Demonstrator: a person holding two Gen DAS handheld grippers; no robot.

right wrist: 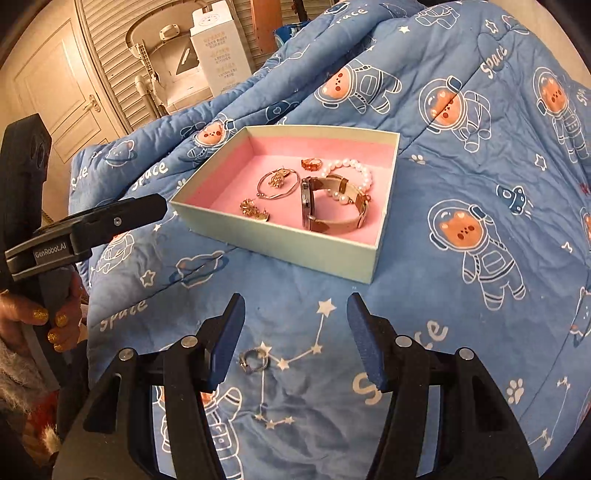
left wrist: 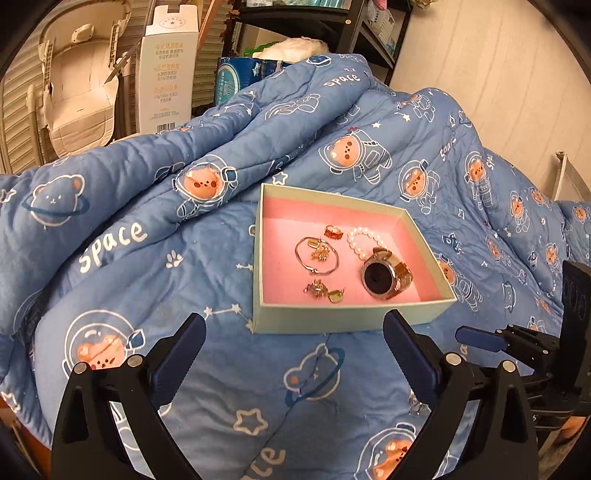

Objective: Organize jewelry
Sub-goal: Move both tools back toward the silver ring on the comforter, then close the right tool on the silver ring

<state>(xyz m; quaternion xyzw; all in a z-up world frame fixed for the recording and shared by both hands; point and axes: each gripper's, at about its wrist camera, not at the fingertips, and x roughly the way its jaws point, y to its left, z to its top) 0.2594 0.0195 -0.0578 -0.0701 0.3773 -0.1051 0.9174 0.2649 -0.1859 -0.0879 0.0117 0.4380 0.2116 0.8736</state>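
The right wrist view alone showed one small silver ring (right wrist: 253, 360) lying on the blue astronaut-bear printed quilt (right wrist: 461, 332), outside and in front of the pale green cardboard box with pink lining (right wrist: 280, 242), just beside the left fingertip of the right gripper (right wrist: 295, 341). The same view showed the hand (right wrist: 44, 325) on the left gripper's handle. The left wrist view alone showed one dark shelving unit (left wrist: 332, 26) beyond the box.

Contents of the box, counted in both views: one round-faced wristwatch with a beige strap (left wrist: 382, 277), one white pearl bracelet (left wrist: 360, 242), one thin rose-gold bangle (left wrist: 317, 255), one amber-stone ring (left wrist: 333, 232) and two gold earrings (left wrist: 325, 291).

The left gripper (left wrist: 295, 345) sat before the box with its fingers spread wide and empty. The right gripper's fingers were likewise apart, holding nothing.
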